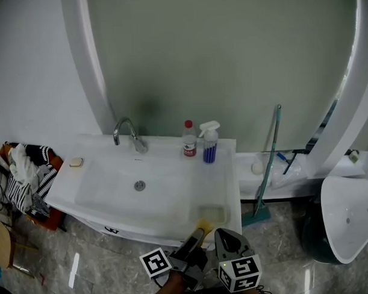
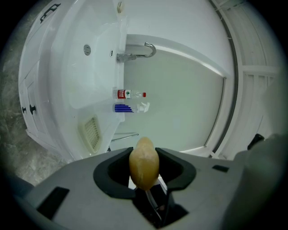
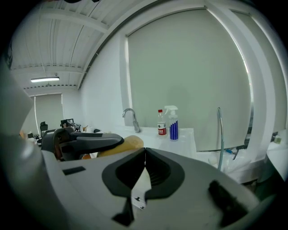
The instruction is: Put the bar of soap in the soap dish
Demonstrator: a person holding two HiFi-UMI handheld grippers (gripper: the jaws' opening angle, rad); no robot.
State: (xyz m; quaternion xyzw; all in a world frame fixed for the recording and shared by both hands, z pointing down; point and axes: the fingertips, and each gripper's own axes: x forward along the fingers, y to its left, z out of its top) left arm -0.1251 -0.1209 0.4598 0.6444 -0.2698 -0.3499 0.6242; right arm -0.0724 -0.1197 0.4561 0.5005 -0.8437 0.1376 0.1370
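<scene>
A yellow bar of soap point(image 2: 144, 164) stands on edge between the jaws of my left gripper point(image 2: 144, 155), which is shut on it. In the head view the soap point(image 1: 203, 226) hangs just in front of the white sink's front right corner, with the left gripper point(image 1: 198, 234) below it. The cream slotted soap dish point(image 1: 211, 213) lies on that corner, just beyond the soap, and shows as a ribbed tray point(image 2: 91, 132) in the left gripper view. My right gripper point(image 1: 222, 237) sits beside the left one, and its jaws point(image 3: 145, 152) are shut with nothing in them.
The white sink point(image 1: 108, 207) has a chrome faucet point(image 1: 127, 132) at the back. A red-capped bottle point(image 1: 189, 139) and a blue spray bottle point(image 1: 210, 143) stand on its rear ledge. A small soap point(image 1: 76, 161) lies at the left rim. To the right are a mop handle point(image 1: 270, 164) and a white bin point(image 1: 349, 219); clothes point(image 1: 25, 176) are piled left.
</scene>
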